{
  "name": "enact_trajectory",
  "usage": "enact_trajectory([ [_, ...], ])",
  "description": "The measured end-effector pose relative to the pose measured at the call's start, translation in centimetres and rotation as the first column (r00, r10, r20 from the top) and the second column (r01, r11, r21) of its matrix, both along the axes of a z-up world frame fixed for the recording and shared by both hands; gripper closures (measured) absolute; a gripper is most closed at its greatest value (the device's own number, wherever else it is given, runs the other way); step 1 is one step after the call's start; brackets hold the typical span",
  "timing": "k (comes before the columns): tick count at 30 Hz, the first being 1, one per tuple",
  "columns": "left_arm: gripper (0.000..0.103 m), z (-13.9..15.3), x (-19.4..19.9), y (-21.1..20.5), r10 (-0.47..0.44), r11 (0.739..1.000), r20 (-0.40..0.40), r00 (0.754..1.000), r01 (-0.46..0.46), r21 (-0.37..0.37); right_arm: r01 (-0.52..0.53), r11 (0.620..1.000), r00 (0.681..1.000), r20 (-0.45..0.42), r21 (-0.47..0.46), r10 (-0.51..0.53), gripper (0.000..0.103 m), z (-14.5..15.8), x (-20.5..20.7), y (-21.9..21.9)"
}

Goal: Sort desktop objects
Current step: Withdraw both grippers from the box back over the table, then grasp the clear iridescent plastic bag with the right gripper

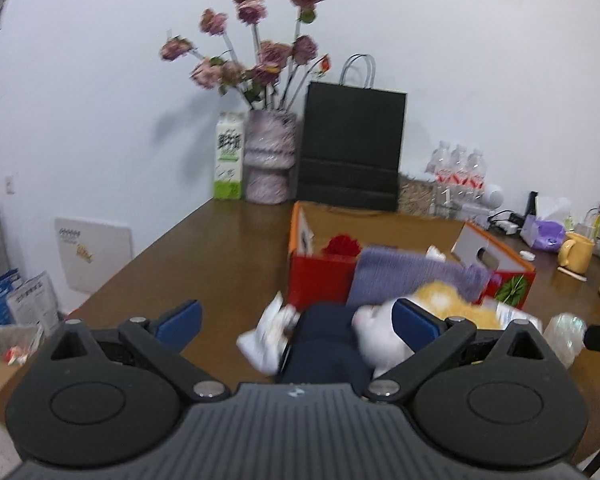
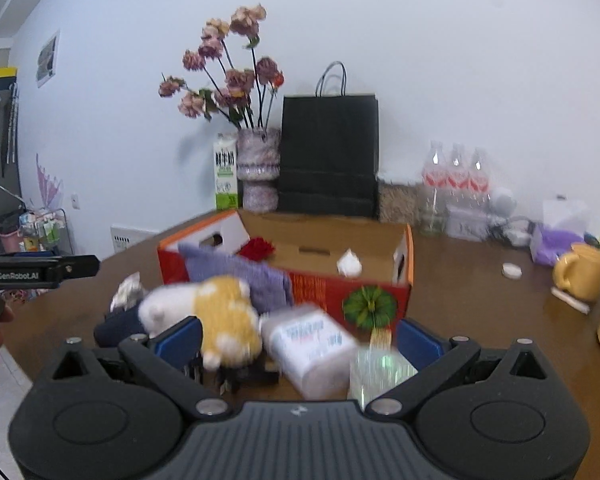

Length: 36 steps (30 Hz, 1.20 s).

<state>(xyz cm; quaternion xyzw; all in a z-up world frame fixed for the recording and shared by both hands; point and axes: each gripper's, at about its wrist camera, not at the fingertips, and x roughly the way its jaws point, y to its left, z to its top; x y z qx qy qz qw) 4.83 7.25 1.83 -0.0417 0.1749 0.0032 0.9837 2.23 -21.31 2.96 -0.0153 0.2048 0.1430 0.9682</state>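
A red and orange cardboard box (image 1: 319,276) (image 2: 331,284) stands open on the brown table, with a purple knitted cloth (image 1: 411,272) (image 2: 240,272) draped over its near wall and a red flower (image 2: 258,249) inside. In front of it lie a yellow and white plush toy (image 2: 216,312) (image 1: 383,336), a dark navy item (image 1: 323,340), a white crumpled wrapper (image 1: 268,332), a white tissue pack (image 2: 311,344) and a clear shiny item (image 2: 379,368). My left gripper (image 1: 296,320) is open around the navy item. My right gripper (image 2: 300,340) is open around the plush and the tissue pack.
At the back stand a vase of dried roses (image 1: 270,160), a milk carton (image 1: 228,156), a black paper bag (image 1: 351,148) and water bottles (image 2: 455,180). A yellow mug (image 2: 583,272) and a purple tissue pack (image 1: 543,234) sit at right. The table edge runs at left.
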Motion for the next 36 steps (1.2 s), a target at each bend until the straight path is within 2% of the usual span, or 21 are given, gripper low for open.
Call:
enact_trajectory([
  [4,0.000,-1.4,-1.5,0.0,0.028,1.000,-0.007,1.000,-0.028,0.010,0.025,1.000,0.999,-0.029,-0.014,-0.026,0.000,-1.9,-1.6,0.0],
  [11,0.000,-1.9,-1.4,-1.1,-0.017,0.998,-0.035,0.999,0.018,0.054,0.050,0.998,0.998,-0.045,-0.025,-0.051,0.000,-2.8,-1.6,-0.1],
  [17,0.000,-2.5,-1.3,-2.0,-0.048,0.997,-0.077,0.996,0.053,0.063,0.072,0.997,0.995,-0.070,-0.023,-0.073,0.000,-3.2,-1.0,-0.3],
  [24,0.000,-3.1,-1.3,-5.4,-0.140,0.983,-0.125,0.982,0.154,0.105,0.086,0.996,0.992,-0.092,-0.018,-0.088,0.000,-3.7,-0.8,-0.8],
  [30,0.000,-3.7,-0.8,-7.6,-0.162,0.973,-0.166,0.973,0.185,0.135,0.100,0.995,0.989,-0.108,-0.011,-0.101,0.000,-4.4,-0.9,-1.7],
  [36,0.000,-4.5,-0.2,-10.0,-0.155,0.960,-0.208,0.966,0.197,0.199,0.093,0.996,0.989,-0.118,0.000,-0.092,0.000,-4.9,-0.3,-2.4],
])
